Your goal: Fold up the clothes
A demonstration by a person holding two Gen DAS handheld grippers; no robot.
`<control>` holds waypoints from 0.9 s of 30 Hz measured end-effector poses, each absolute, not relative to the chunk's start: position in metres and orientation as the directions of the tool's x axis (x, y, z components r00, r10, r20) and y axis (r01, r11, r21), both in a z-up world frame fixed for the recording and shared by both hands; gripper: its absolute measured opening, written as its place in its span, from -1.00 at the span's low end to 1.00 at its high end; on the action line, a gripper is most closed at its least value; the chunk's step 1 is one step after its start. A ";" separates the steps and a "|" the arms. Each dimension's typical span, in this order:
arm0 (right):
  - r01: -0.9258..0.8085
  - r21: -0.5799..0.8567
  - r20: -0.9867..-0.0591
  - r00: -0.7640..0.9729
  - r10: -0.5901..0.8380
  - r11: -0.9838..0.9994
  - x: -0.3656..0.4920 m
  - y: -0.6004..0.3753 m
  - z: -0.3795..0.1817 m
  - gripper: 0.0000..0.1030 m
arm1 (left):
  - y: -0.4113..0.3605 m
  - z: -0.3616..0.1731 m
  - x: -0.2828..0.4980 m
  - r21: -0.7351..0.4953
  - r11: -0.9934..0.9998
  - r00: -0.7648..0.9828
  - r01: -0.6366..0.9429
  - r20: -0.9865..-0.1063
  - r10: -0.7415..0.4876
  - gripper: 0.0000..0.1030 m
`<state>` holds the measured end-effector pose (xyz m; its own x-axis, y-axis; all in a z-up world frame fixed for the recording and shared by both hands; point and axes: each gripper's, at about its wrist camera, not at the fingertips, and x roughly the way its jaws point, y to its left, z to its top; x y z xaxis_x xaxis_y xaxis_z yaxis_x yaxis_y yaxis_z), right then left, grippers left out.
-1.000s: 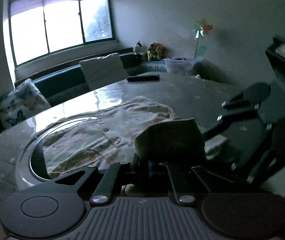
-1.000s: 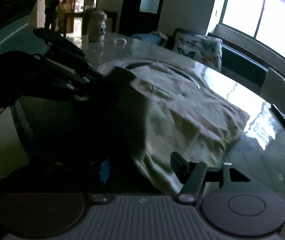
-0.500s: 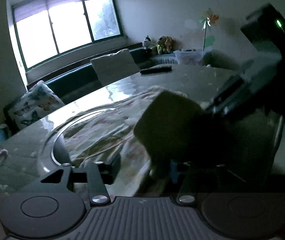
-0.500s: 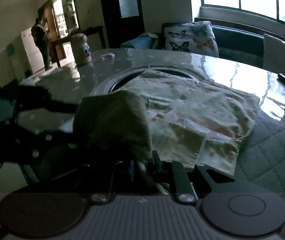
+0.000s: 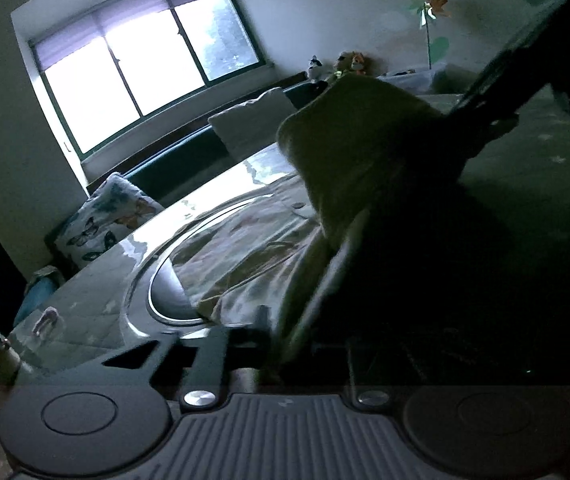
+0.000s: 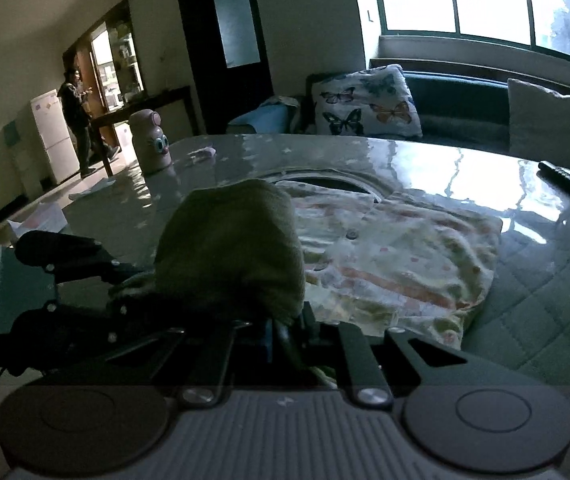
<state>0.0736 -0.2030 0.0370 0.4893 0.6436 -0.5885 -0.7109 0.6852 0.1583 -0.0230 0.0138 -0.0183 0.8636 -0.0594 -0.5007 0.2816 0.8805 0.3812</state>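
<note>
- Cloth of a pale, printed shirt (image 6: pixel 401 256) is lying spread on the table (image 6: pixel 545 280), partly over the round inset ring (image 5: pixel 153 296) at the table's middle, its buttons facing up.
- Right gripper (image 6: pixel 285 332) is pinching a lifted olive-looking fold of that shirt (image 6: pixel 237 248), fingers pressed together on the fabric, which is bulging up right in front of the lens.
- Left gripper (image 5: pixel 285 344) is clamping the shirt's near edge too; the cloth is rising steeply from between its fingers, blurred and dark.
- Left gripper is also showing in the right wrist view (image 6: pixel 85 280), just left of the raised fold.
- Remote control (image 6: pixel 569 188) is sitting near the far right edge of the table, well apart from the shirt.
- Pink bottle (image 6: pixel 151 140) is standing upright near the far left edge.
</note>
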 end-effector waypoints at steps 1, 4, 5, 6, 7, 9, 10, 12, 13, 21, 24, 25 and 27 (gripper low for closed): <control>-0.711 0.160 -0.585 0.491 0.645 0.685 0.071 -0.204 0.037 -0.82 | 0.014 -0.016 -0.026 0.376 0.882 0.863 0.284 -0.501 -0.065 -0.84; -0.718 0.158 -0.577 0.490 0.654 0.677 0.062 -0.207 0.042 -0.83 | 0.015 -0.006 -0.039 0.354 0.888 0.861 0.293 -0.501 -0.085 -0.87; -0.724 0.157 -0.573 0.487 0.659 0.671 0.057 -0.209 0.045 -0.83 | 0.015 0.000 -0.046 0.343 0.890 0.859 0.301 -0.503 -0.097 -0.87; -0.732 0.156 -0.572 0.481 0.664 0.664 0.051 -0.212 0.049 -0.83 | 0.015 0.007 -0.055 0.330 0.891 0.856 0.311 -0.505 -0.112 -0.87; -0.740 0.157 -0.571 0.472 0.671 0.654 0.044 -0.216 0.054 -0.83 | 0.015 0.013 -0.064 0.313 0.893 0.850 0.324 -0.510 -0.130 -0.87; -0.755 0.161 -0.574 0.453 0.682 0.636 0.030 -0.224 0.063 -0.83 | 0.015 0.027 -0.083 0.276 0.894 0.835 0.352 -0.525 -0.167 -0.87; -0.766 0.163 -0.576 0.438 0.690 0.622 0.019 -0.229 0.071 -0.83 | 0.015 0.033 -0.092 0.259 0.894 0.827 0.366 -0.532 -0.184 -0.86; -0.783 0.161 -0.578 0.418 0.700 0.601 0.003 -0.236 0.082 -0.83 | 0.014 0.044 -0.106 0.232 0.890 0.812 0.392 -0.541 -0.217 -0.86; -0.791 0.153 -0.580 0.414 0.701 0.593 -0.003 -0.239 0.088 -0.83 | 0.014 0.048 -0.109 0.225 0.889 0.809 0.400 -0.542 -0.227 -0.86; -0.801 0.093 -0.562 0.448 0.695 0.592 0.027 -0.227 0.114 -0.84 | 0.028 0.068 -0.060 0.166 0.914 0.815 0.370 -0.531 -0.234 -0.86; -0.781 0.095 -0.575 0.463 0.675 0.617 0.059 -0.215 0.102 -0.84 | 0.036 0.065 -0.023 0.148 0.924 0.809 0.351 -0.546 -0.220 -0.84; -0.774 0.097 -0.581 0.466 0.667 0.626 0.069 -0.211 0.097 -0.84 | 0.039 0.062 -0.009 0.132 0.931 0.801 0.341 -0.559 -0.214 -0.83; -0.759 0.101 -0.592 0.474 0.652 0.643 0.091 -0.203 0.086 -0.84 | 0.044 0.053 0.020 0.102 0.944 0.785 0.313 -0.588 -0.196 -0.83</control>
<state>0.0908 -0.2028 0.0858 0.4737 0.6521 -0.5920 -0.7589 0.6432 0.1013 0.0198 0.0443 0.0535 0.7845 -0.1961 -0.5883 0.3126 0.9444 0.1020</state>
